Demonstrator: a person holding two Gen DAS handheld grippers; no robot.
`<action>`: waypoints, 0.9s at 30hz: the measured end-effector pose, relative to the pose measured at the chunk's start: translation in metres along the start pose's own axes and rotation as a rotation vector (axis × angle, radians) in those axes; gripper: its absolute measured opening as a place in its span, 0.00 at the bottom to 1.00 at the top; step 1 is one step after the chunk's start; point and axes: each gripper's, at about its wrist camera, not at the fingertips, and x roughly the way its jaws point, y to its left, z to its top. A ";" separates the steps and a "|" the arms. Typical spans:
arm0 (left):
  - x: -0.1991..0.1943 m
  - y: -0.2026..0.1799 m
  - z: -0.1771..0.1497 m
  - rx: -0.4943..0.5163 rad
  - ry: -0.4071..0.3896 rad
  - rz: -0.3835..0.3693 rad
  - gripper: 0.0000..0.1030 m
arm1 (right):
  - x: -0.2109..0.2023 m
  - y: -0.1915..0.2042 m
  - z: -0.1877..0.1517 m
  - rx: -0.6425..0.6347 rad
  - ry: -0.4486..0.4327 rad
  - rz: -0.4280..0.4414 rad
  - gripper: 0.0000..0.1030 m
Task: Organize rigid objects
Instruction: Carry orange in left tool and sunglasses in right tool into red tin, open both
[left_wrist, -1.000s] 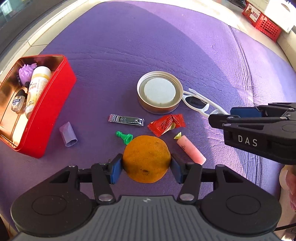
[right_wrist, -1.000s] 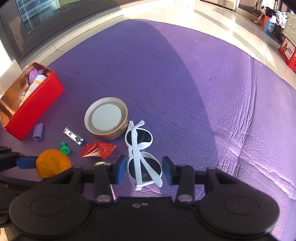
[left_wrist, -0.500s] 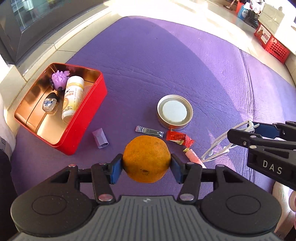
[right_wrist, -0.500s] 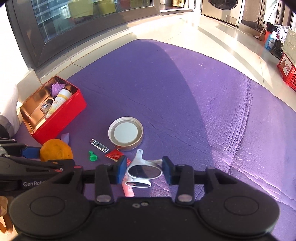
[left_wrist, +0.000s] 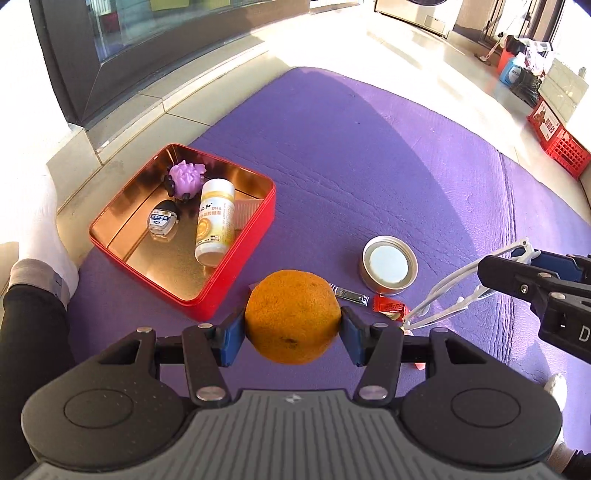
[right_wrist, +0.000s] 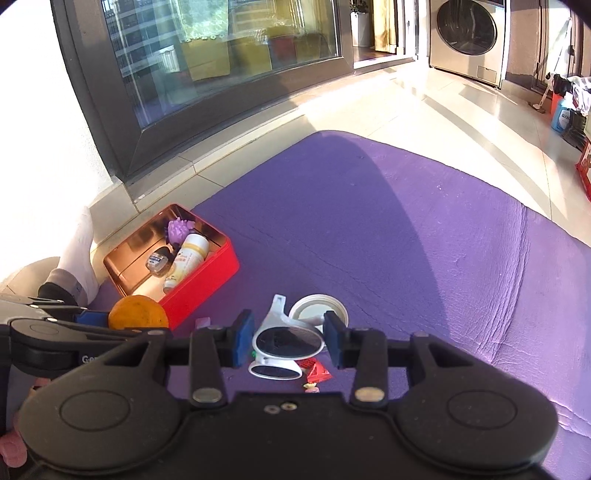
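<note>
My left gripper (left_wrist: 292, 334) is shut on an orange (left_wrist: 293, 316) and holds it above the purple mat, just right of the red tin (left_wrist: 236, 258). The tin holds a white bottle (left_wrist: 215, 222), a purple spiky toy (left_wrist: 184, 180) and a small eye-drop bottle (left_wrist: 162, 220). My right gripper (right_wrist: 289, 341) is shut on white sunglasses (right_wrist: 284, 341), lifted off the mat. The sunglasses also show in the left wrist view (left_wrist: 447, 295), at the right. The orange also shows in the right wrist view (right_wrist: 138, 314), beside the tin (right_wrist: 207, 280).
On the mat lie a round metal lid (left_wrist: 389, 264), a nail clipper (left_wrist: 351, 293) and a red snack packet (left_wrist: 389, 306). A person's socked foot (left_wrist: 40, 236) rests left of the tin. Red crates (left_wrist: 557, 144) stand at the far right. A glass door runs behind.
Both grippers have risen with their loads. The left one carried the orange left toward the red tin. The right one lifted the sunglasses clear of the mat.
</note>
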 end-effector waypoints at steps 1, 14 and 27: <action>-0.001 0.005 0.003 -0.008 -0.005 0.003 0.52 | -0.001 0.004 0.005 -0.005 -0.009 0.012 0.38; 0.012 0.073 0.044 -0.089 -0.041 0.084 0.52 | 0.040 0.047 0.069 -0.053 -0.065 0.096 0.39; 0.077 0.110 0.084 -0.085 -0.013 0.124 0.52 | 0.117 0.067 0.099 -0.064 -0.029 0.105 0.39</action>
